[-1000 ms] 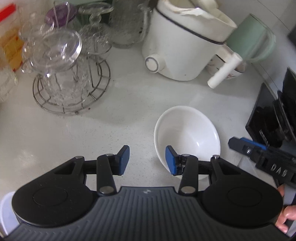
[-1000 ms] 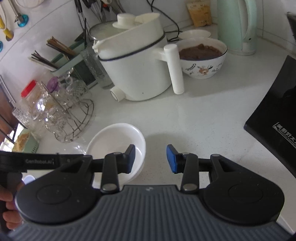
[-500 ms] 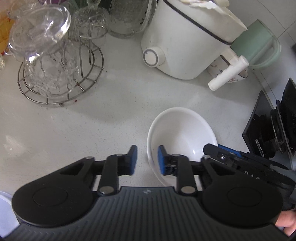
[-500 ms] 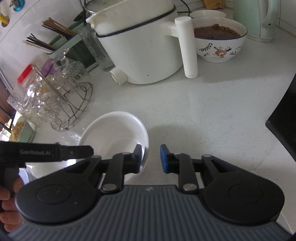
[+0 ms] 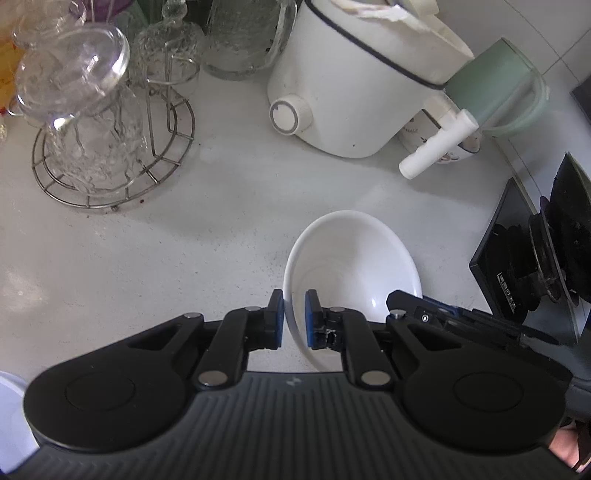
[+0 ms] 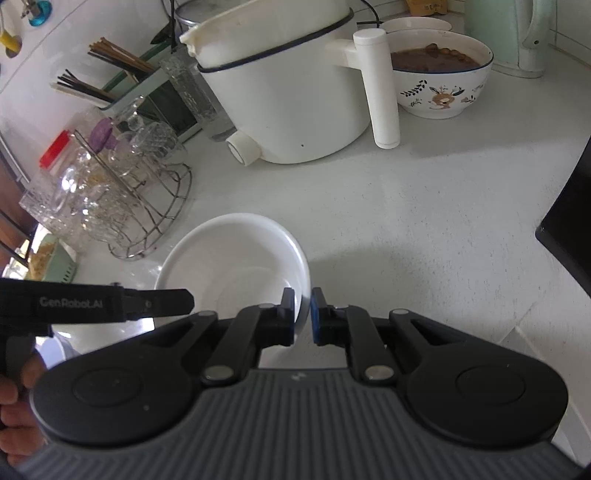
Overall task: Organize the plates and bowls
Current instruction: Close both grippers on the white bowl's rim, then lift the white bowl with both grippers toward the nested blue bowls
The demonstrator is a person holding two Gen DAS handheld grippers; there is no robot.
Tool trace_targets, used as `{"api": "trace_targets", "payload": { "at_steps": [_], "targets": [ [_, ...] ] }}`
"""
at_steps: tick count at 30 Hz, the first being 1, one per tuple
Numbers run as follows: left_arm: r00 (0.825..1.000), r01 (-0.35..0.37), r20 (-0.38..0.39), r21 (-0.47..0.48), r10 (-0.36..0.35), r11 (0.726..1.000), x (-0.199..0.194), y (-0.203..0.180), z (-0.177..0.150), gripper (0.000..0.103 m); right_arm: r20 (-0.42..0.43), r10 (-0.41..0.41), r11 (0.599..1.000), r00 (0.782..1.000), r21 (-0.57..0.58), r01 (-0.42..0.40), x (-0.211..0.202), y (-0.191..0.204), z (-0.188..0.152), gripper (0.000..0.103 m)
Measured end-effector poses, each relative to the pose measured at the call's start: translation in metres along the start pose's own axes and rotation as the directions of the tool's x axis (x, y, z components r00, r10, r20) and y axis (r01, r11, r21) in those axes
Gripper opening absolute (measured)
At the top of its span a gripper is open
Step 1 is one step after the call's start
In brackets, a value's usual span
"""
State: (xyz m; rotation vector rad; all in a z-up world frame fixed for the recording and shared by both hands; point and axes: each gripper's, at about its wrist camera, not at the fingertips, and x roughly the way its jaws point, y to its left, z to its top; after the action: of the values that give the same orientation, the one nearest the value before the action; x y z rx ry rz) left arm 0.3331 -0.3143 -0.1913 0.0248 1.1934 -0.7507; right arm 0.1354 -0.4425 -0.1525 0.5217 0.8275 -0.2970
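Observation:
A plain white bowl [image 5: 354, 258] sits on the white countertop, also in the right wrist view [image 6: 229, 258]. My left gripper [image 5: 294, 317] is shut on the bowl's left rim, one blue pad inside and one outside. My right gripper [image 6: 303, 314] is shut on the bowl's right rim the same way. The left gripper shows in the right wrist view [image 6: 147, 301] and the right gripper in the left wrist view [image 5: 443, 314]. A patterned bowl [image 6: 443, 81] filled with brown food stands at the back right.
A white electric pot [image 6: 288, 99] with a long handle stands behind the bowl. A wire rack of glassware [image 5: 99, 125] is at the left. A pale green kettle [image 6: 513, 33] is at the back right. A black appliance [image 5: 524, 266] is at the right edge.
Both grippers have moved forward and closed from open onto opposite sides of the white bowl's rim.

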Motion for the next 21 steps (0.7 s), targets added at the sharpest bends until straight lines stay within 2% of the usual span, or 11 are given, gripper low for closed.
{"api": "trace_targets", "payload": {
  "at_steps": [21],
  "targets": [
    [0.998,-0.031,0.055,-0.010,0.031,0.999,-0.080,-0.008,-0.013,0.014,0.100,0.090,0.991,0.991,0.091,-0.100,-0.062,0.027,-0.006,0.012]
  ]
}}
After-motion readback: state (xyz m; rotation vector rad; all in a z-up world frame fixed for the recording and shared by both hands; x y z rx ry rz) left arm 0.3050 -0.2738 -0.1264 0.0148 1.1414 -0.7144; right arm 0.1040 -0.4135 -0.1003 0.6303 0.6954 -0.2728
